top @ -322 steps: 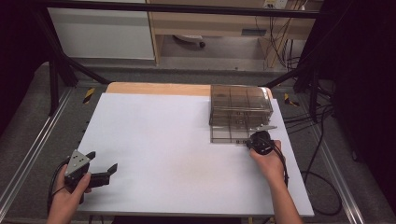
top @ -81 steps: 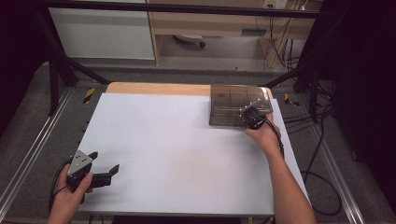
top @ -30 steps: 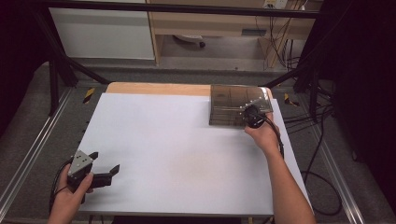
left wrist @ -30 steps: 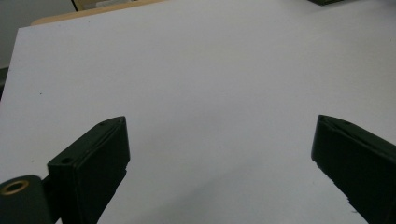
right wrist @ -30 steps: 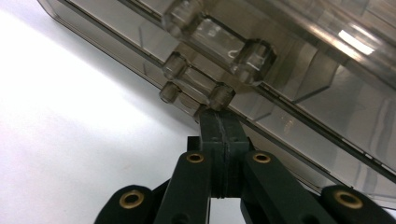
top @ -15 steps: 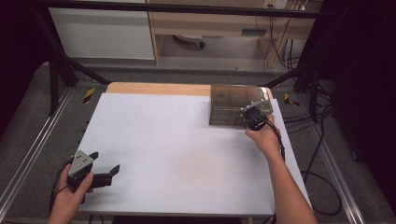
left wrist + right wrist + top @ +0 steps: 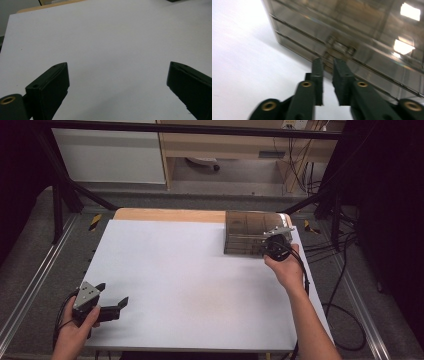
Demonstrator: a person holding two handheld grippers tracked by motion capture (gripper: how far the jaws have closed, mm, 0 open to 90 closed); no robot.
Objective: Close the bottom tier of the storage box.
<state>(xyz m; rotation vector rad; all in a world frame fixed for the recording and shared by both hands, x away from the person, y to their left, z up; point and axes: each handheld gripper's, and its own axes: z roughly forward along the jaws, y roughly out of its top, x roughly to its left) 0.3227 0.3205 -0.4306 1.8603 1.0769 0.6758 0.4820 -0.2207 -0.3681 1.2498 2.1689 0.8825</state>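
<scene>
Here, smoky plastic box [image 7: 367, 40] just ahead of right hand-held gripper [image 7: 328, 63], jaws nearly closed

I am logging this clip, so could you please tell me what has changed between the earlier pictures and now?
The right gripper moved away from the person, from just in front of the smoky drawer box up against its front, where its nearly closed jaws now meet a drawer front. The box itself looks lower than before. The left gripper stayed open at the table's near left corner.

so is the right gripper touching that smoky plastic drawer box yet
Cannot tell. In the right gripper view the right gripper has its jaws nearly shut, tips at a small handle on the drawer box, but blur hides any contact or gap.
</scene>
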